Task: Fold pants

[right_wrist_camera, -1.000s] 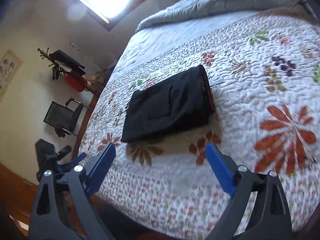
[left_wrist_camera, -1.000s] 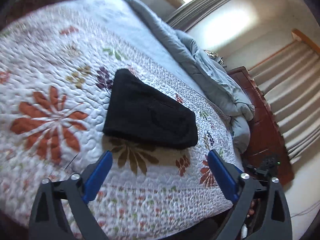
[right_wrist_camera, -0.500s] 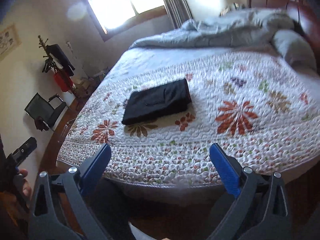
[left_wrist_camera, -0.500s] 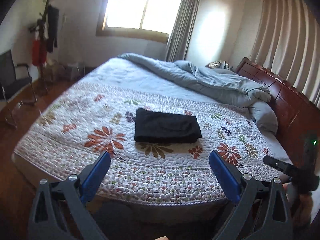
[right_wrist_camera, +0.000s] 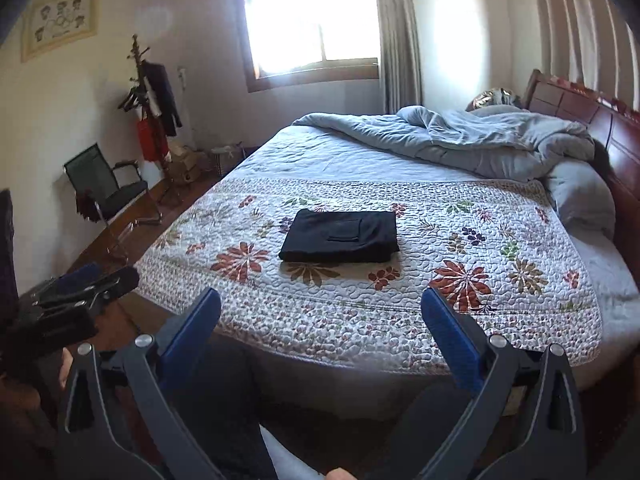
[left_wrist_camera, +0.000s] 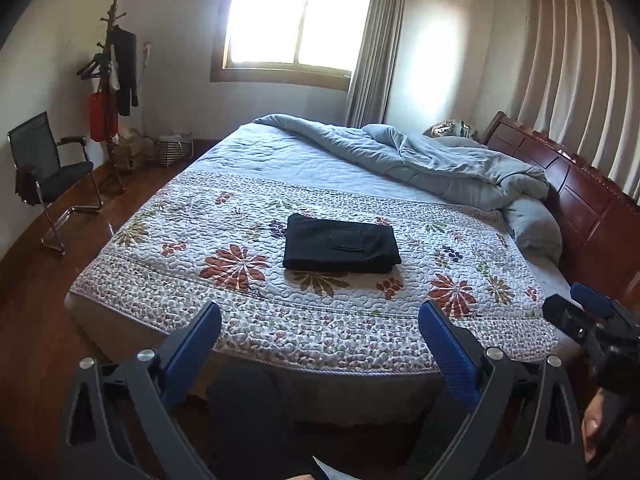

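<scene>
Finishing the fold: black pants (left_wrist_camera: 341, 249) are seen squared on the quilted bedspread (left_wrist_camera: 240, 304); left gripper (left_wrist_camera: 320, 344) and right gripper (right_wrist_camera: 320, 340) are held clear, jaws wide and empty, the right's having just been opening.

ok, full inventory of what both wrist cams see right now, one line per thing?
folded pants: 1, black, flat on the quilt, mid-bed
floral quilt: 1, white with red-brown flowers, covers near half of bed
duvet: 1, grey-blue, bunched along far side by headboard
headboard: 1, dark red wood, right
window: 1, bright, far wall
curtains: grey beside window; pale ones far right
office chair: 1, black, left on wood floor
coat rack: 1, brown, dark garment and red item hanging
framed picture: 1, pale, left wall
left gripper: blue pads, open, empty
right gripper: blue pads, open, empty
</scene>
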`<state>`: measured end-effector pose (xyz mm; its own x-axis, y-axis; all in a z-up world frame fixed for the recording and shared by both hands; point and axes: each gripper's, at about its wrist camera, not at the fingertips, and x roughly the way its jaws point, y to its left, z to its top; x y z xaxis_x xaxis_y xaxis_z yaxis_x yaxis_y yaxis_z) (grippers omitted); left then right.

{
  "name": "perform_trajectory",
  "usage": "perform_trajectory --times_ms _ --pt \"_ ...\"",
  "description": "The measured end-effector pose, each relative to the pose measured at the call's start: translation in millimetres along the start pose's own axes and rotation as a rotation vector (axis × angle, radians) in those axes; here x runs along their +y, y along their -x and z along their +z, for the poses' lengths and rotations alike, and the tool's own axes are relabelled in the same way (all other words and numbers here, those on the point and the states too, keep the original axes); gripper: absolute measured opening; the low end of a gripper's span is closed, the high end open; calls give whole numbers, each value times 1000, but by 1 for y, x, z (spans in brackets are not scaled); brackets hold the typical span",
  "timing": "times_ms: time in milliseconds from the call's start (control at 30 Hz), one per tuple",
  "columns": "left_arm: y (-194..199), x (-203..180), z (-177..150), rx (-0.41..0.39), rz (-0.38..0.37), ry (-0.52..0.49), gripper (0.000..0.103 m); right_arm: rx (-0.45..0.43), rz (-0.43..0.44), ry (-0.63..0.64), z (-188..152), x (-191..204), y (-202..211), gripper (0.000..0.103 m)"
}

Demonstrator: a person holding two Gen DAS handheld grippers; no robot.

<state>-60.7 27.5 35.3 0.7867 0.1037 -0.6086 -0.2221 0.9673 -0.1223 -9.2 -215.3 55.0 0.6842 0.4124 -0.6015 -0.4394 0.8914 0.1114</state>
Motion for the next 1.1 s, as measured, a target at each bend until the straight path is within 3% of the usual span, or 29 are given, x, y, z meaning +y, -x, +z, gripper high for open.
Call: perform_trajectory --times_ms 300,633,1100 --pt "-2 7 -12 -2 9 27 99 38 4 20 -8 18 -5 100" --pt "-20 -4 2 -1 16 -8 99 107 1 -28 -11 -2 -43 100" --pt "-41 -18 2 31 40 -32 99 133 8 -50 -11 -19 -66 100"
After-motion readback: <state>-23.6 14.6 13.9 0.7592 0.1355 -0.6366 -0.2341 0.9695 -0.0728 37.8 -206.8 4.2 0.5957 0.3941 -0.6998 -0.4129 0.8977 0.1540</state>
